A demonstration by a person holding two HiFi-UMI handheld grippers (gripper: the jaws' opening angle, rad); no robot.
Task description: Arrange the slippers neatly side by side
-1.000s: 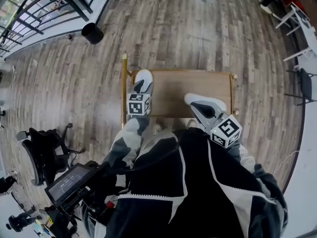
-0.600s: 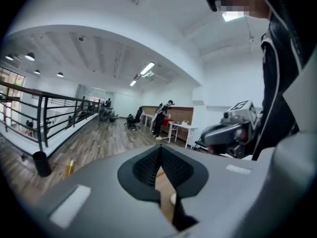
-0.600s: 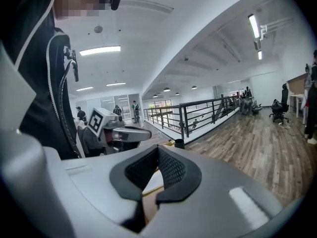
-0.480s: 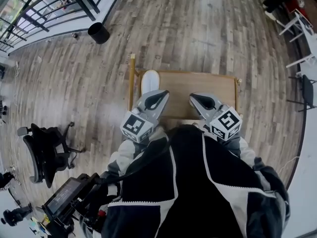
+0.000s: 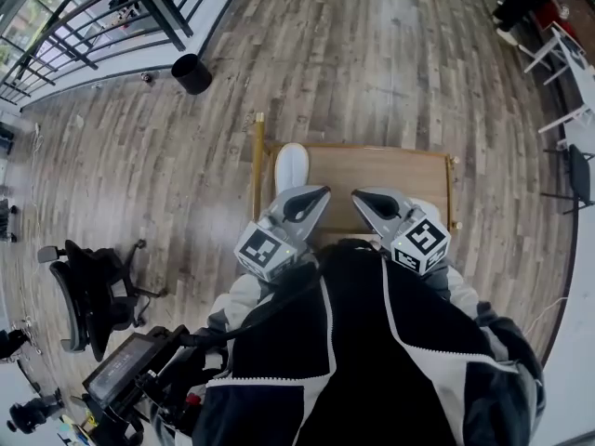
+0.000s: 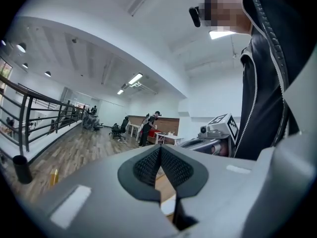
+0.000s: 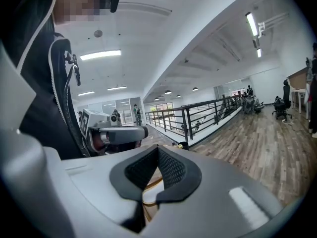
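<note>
Left gripper (image 5: 312, 199) and right gripper (image 5: 364, 199) are hanging side by side above the near edge of the surface (image 5: 381, 163), both with jaws clenched on nothing. One white slipper (image 5: 291, 163) is lying along the left edge. I'm not making out the second one, since the right gripper is covering that spot. The risk, I'd say, is stopping before the pair is truly lined up, or a dipping gripper knocking that slipper off the left edge.

head looks down; left claw (image 5: 319, 195) views right claw (image 5: 360, 196).
</note>
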